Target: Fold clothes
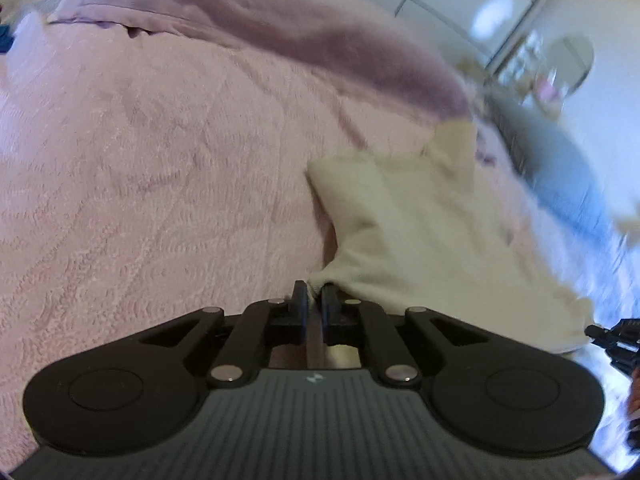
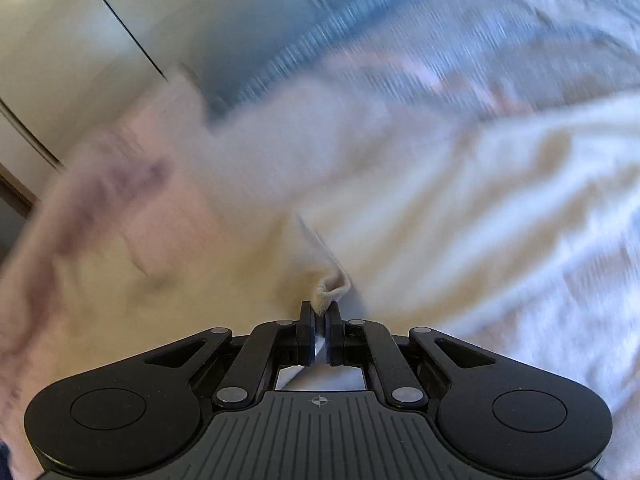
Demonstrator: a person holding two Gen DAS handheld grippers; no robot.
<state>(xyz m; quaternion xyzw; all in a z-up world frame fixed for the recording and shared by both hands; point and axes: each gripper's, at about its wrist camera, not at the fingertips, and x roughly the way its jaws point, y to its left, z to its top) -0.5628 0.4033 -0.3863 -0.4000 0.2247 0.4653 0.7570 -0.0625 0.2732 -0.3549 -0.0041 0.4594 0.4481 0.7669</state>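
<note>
Pink textured bedspread [image 1: 160,168] filled the bed ahead of your left gripper [image 1: 315,300], with a mauve blanket [image 1: 280,32] bunched along its far edge. You had the cream garment [image 1: 420,232] pinched at one edge: the left fingers [image 1: 300,300] were nearly together, clamped on a corner of the cloth, which spread away forward and to the right of them over the bedspread. Your right gripper [image 2: 319,316] was likewise closed on a small bunched fold of the same cream cloth [image 2: 332,292], the rest trailing ahead and to the right of it, though that view was badly blurred. The garment's long axis seemed to run from the left fingers toward the right-hand side, so the coming fold probably depended on both held corners travelling together across the cloth.
</note>
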